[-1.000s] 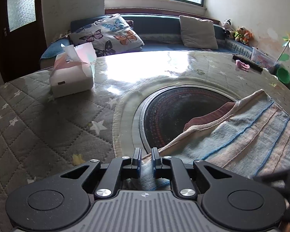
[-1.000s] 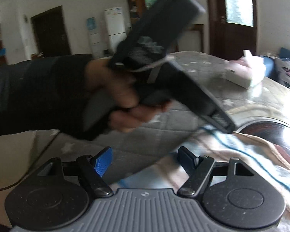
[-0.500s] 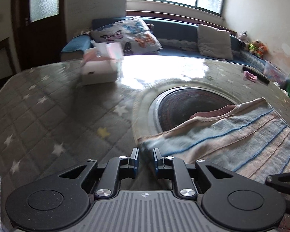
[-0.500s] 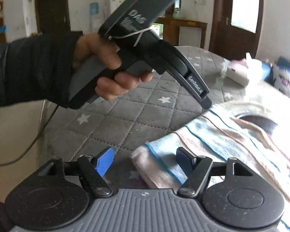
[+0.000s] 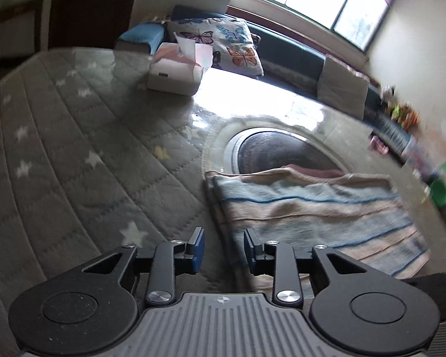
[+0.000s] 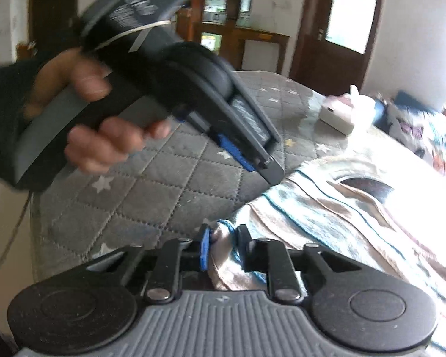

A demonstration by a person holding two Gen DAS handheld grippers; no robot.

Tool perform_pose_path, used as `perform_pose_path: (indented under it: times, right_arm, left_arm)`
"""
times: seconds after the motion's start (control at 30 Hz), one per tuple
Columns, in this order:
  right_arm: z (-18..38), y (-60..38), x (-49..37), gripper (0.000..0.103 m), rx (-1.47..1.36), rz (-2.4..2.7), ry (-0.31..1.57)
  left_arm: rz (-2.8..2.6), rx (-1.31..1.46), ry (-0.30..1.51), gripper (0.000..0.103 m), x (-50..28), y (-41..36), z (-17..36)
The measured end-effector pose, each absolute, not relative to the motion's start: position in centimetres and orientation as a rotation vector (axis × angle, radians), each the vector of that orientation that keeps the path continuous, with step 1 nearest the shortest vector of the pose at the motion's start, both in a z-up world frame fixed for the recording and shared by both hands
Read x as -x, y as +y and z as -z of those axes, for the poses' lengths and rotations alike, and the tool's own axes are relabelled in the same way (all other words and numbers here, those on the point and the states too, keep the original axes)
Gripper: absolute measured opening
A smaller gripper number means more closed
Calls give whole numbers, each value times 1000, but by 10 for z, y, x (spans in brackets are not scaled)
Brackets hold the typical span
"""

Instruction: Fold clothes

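Now the left gripper has let go: its jaws, pinched nearly shut on the striped garment's near corner half a second ago, stand apart and empty above the worktop. Meanwhile the right gripper, wide open then, has narrowed onto the garment's blue-trimmed corner. The garment lies doubled over on the worktop, partly over the dark round inset; likely the grip is swapping sides for another fold.

My right gripper pinches the striped cloth's corner; my left hand holds the left gripper above the quilted surface.
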State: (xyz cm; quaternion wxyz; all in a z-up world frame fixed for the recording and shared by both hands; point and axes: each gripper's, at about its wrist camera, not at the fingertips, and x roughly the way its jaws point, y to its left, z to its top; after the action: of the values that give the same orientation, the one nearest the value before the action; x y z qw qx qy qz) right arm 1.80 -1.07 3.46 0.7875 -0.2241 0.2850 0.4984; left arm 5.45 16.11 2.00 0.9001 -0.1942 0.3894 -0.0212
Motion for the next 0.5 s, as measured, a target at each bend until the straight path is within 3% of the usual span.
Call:
perform_pose_path:
  times: [0.5]
  right_arm:
    - [-55,-37,-33,12,293,-1050,640]
  left_arm:
    - [6,598,852,36,-51,157,-12]
